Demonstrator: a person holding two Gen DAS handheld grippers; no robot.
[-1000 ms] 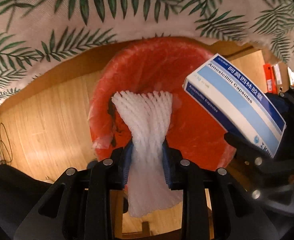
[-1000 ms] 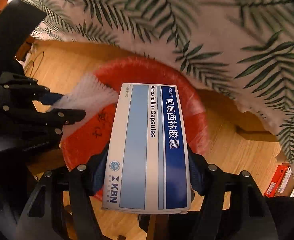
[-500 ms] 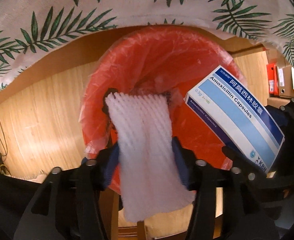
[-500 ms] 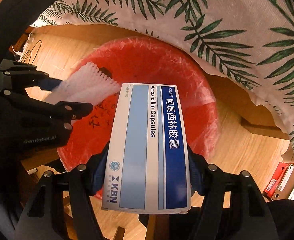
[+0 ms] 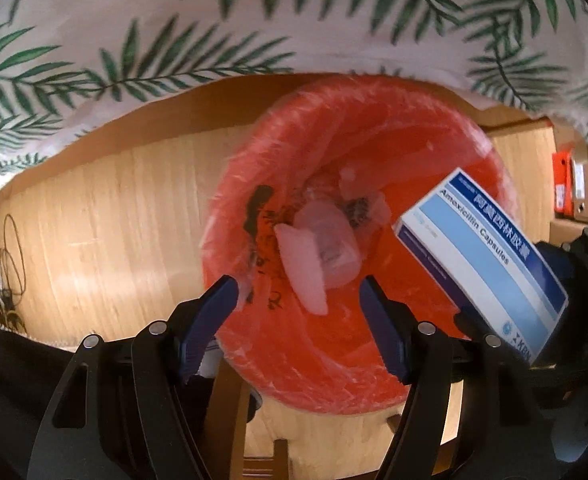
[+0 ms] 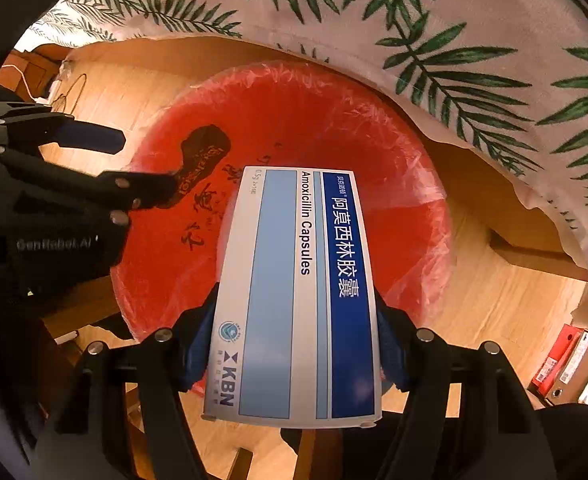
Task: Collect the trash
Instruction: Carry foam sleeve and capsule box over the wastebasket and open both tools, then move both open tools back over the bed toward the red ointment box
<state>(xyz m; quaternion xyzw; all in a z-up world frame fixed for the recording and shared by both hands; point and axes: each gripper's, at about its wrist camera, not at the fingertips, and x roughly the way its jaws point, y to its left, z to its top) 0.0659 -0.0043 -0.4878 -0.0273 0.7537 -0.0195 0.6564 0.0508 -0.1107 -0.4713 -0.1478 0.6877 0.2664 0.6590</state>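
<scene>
Medicine box: we see white card with blue bands, printed "Amoxicillin Capsules", rectangular.
Bin: round, lined with glossy red plastic.
Foam net: pale, lying inside the bin.
Right gripper: we pinch the box above the bin.
Left gripper: spread wide over the bin's near rim.

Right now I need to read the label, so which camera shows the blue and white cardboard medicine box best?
The right wrist view: the blue and white cardboard medicine box fills the centre, printed face readable. The left wrist view shows it slanted at the right edge.
</scene>
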